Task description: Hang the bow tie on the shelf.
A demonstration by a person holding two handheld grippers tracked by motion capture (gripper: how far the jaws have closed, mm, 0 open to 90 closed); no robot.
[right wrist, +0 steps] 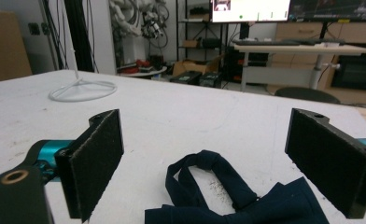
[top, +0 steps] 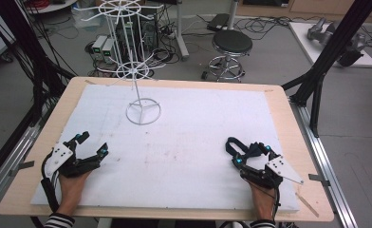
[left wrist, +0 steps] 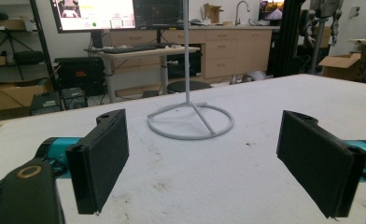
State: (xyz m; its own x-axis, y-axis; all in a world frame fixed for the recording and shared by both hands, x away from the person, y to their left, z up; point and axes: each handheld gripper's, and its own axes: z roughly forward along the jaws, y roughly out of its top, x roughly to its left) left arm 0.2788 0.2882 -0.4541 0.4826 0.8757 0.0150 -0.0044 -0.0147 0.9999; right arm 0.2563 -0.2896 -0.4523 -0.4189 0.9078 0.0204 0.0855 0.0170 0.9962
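Resting on the white surface (top: 184, 156), both grippers sit with jaws spread wide, holding nothing. Left gripper (top: 90, 146) near the front left corner. Right gripper (top: 252, 153) front right, a dark blue bow tie (right wrist: 237, 198) lying between its jaws. White wire rack (top: 136, 61) stands toward the far side.

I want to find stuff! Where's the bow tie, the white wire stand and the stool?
bow tie (right wrist: 246, 205), right gripper view, on its dark blue bow.
white wire stand (top: 143, 114), high view, on its ring base.
stool (top: 232, 42), high view, on its black seat.
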